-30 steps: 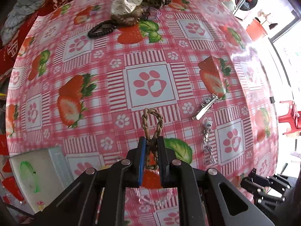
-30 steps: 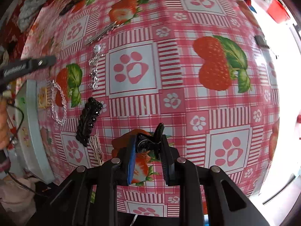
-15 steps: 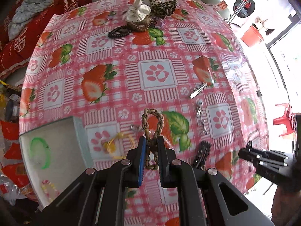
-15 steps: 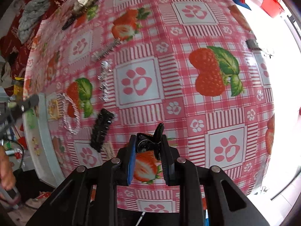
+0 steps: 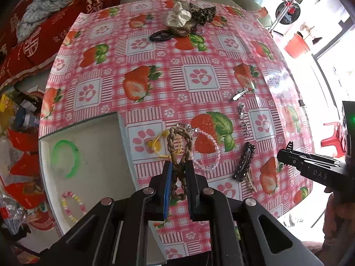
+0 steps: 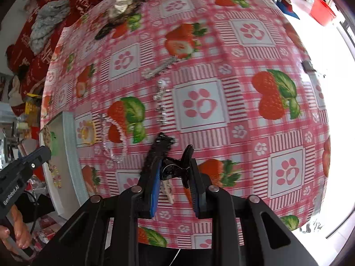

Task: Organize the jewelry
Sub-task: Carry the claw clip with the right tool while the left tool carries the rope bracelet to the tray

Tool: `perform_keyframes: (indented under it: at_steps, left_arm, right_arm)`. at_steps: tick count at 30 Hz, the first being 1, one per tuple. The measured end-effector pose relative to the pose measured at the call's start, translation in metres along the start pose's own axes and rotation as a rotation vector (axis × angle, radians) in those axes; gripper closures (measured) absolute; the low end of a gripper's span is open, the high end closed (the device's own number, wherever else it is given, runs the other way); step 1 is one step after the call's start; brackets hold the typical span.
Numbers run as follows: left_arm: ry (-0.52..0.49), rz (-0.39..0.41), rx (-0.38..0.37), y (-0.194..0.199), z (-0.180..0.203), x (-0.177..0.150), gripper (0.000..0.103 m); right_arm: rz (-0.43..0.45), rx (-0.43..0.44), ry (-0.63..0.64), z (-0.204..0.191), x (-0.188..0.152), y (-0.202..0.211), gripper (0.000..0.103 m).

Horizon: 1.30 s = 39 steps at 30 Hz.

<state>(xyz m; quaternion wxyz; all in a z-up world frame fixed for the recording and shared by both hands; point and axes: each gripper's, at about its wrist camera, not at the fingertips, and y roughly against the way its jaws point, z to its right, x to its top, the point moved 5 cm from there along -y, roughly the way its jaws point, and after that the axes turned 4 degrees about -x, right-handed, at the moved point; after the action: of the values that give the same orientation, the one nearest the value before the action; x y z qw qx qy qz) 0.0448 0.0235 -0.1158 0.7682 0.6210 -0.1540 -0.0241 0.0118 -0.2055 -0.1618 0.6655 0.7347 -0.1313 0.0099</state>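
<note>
My left gripper [image 5: 178, 166] is shut on a braided brown cord bracelet [image 5: 180, 143], whose loop hangs above the table next to the right wall of the white tray [image 5: 99, 166]. A green bangle [image 5: 65, 158] and a pastel bead bracelet [image 5: 73, 204] lie in the tray. My right gripper [image 6: 175, 166] is shut on a small black claw clip [image 6: 179, 166], held above the table's near edge. In the left wrist view the right gripper [image 5: 288, 153] shows at the right.
On the strawberry tablecloth [image 5: 199, 77] lie a yellow piece [image 5: 155, 144], a clear bead bracelet [image 5: 208, 153], a black hair clip [image 5: 245, 161], a silver chain [image 5: 244, 119] and a silver clip [image 5: 239, 94]. Scrunchies [image 5: 179, 17] and a black hair tie [image 5: 160, 36] sit at the far edge.
The left gripper rose and shifted left toward the tray with the braided bracelet. The right gripper lifted with the black clip in it. Both grips stayed the same.
</note>
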Motion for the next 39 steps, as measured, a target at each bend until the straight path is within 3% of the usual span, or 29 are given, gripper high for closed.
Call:
perform_keyframes:
  at_steps: [6, 13, 27, 39]
  left_arm:
    - [0.089, 0.036, 0.005, 0.015, -0.031, -0.019, 0.085]
    - [0.263, 0.064, 0.031, 0.023, -0.082, -0.055, 0.085]
    - [0.557, 0.052, 0.068, 0.009, -0.158, -0.134, 0.085]
    - [0.654, 0.025, 0.098, -0.016, -0.194, -0.169, 0.085]
  right_arm:
    - [0.005, 0.000, 0.094, -0.036, 0.005, 0.007, 0.077]
    - [0.001, 0.012, 0.257, -0.096, 0.016, 0.009, 0.077]
    - [-0.072, 0.076, 0.573, -0.244, 0.010, -0.029, 0.077]
    - [-0.134, 0.080, 0.694, -0.323, 0.001, -0.078, 0.077]
